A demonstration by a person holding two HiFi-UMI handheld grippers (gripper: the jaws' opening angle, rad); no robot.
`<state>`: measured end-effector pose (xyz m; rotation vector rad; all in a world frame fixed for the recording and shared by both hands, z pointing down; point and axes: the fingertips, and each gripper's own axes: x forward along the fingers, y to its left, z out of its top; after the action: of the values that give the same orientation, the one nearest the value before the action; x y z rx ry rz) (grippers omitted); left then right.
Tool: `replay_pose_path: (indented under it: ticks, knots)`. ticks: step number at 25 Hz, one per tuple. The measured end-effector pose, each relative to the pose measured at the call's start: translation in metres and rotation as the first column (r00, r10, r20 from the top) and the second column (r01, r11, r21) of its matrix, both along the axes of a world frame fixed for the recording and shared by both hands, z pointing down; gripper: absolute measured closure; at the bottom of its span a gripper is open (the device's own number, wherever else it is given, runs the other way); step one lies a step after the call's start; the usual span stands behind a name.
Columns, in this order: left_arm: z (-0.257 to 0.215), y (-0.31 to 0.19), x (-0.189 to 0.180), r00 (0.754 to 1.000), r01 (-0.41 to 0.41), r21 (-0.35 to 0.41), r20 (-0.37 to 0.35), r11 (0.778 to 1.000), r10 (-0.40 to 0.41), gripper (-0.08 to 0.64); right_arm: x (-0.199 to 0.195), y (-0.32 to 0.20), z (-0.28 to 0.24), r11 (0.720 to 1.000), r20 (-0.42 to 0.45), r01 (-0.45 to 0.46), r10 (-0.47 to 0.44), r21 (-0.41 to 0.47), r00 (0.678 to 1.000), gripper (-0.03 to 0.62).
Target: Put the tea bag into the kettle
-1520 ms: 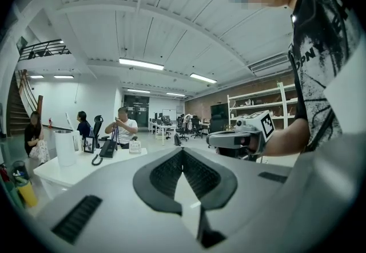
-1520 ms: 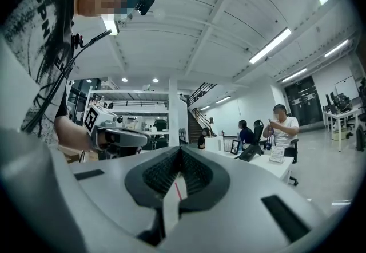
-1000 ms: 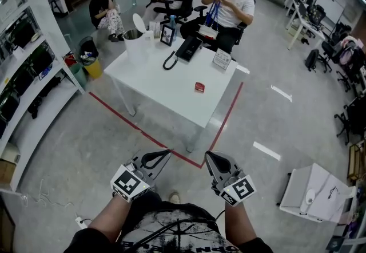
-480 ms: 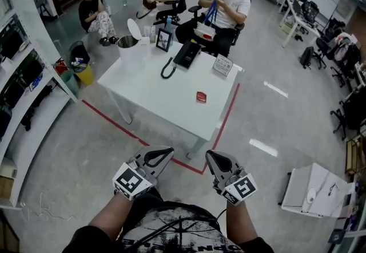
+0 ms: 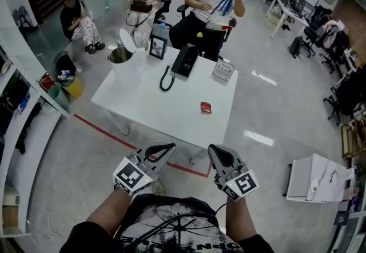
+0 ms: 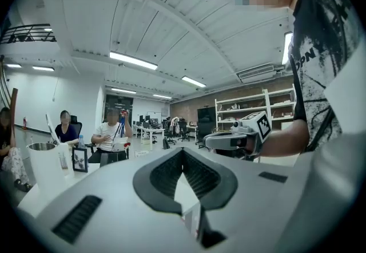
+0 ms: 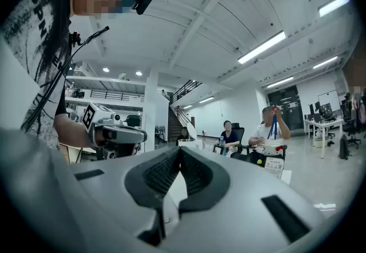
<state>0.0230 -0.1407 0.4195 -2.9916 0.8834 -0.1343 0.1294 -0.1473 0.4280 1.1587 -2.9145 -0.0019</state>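
My left gripper (image 5: 169,146) and right gripper (image 5: 212,149) are closed and empty. A bad pinch could push the tea bag (image 5: 206,107) off the right edge of the tabletop (image 5: 154,106).

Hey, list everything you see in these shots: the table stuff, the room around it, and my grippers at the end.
table: one, white, middle of the floor ahead
tea bag: one, red, table's near right part
kettle: one, white, lid up, table's far left corner
telephone: one, black, corded, far middle of the table
photo frame: one, dark, just right of the kettle
sign card: one, white, table's far right
seated people: three, beyond the table
tape line: one, red, on the floor by the table's near side
bin: one, yellow, left of the table
shelving: one, white, far left
cart: one, white, lower right
left gripper: one, grey, jaws shut, empty
right gripper: one, grey, jaws shut, empty
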Motion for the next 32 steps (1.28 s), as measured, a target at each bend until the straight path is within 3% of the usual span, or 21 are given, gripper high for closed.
replay_pose_path:
  ticks: [6, 14, 22, 32]
  knots:
    - [0.003, -0.03, -0.024, 0.997, -0.074, 0.002, -0.003, 0.997, 0.074, 0.551, -0.027, -0.035, 0.004, 0.998, -0.016, -0.071, 0.071, -0.002, 0.997, 0.586]
    - [0.014, -0.052, -0.031, 0.989, -0.147, -0.013, 0.005, 0.989, 0.148, 0.551, -0.036, -0.063, 0.014, 0.989, -0.071, -0.142, 0.139, -0.038, 0.988, 0.586]
    - [0.029, -0.08, -0.022, 0.986, -0.166, -0.062, 0.005, 0.984, 0.167, 0.552, -0.023, -0.089, 0.041, 0.98, -0.133, -0.173, 0.16, -0.096, 0.978, 0.586]
    - [0.048, -0.144, 0.015, 0.983, -0.182, -0.12, 0.007, 0.976, 0.184, 0.552, 0.005, -0.161, 0.093, 0.961, -0.228, -0.183, 0.134, -0.207, 0.964, 0.583]
